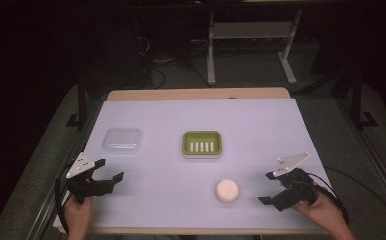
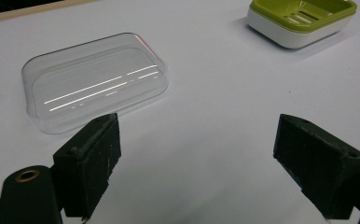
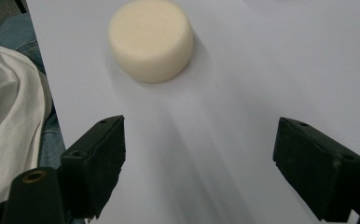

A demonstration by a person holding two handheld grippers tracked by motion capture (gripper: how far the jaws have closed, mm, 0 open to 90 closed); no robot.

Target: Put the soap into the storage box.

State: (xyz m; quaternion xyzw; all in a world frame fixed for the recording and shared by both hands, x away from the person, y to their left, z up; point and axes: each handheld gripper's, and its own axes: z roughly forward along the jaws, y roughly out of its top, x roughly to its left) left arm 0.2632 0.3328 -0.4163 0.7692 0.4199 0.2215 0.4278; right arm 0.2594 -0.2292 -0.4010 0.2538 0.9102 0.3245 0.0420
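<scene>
A round cream soap bar (image 1: 228, 190) lies on the white table cover near the front, also in the right gripper view (image 3: 150, 38). My right gripper (image 1: 267, 188) stands open a short way to the soap's right, with nothing between its fingers (image 3: 96, 161). A green soap dish on a white base (image 1: 202, 143) sits mid-table, and it shows at the top right of the left gripper view (image 2: 302, 18). A clear plastic lid (image 1: 123, 140) lies left of it (image 2: 94, 79). My left gripper (image 1: 109, 170) is open at the front left, just short of the lid, and holds nothing.
The white cover (image 1: 181, 115) spans the wooden table (image 1: 196, 93). Metal desk legs (image 1: 211, 50) and cables stand on the dark floor beyond. The person's white shirt and jeans (image 3: 10, 126) show past the table's front edge in the right gripper view.
</scene>
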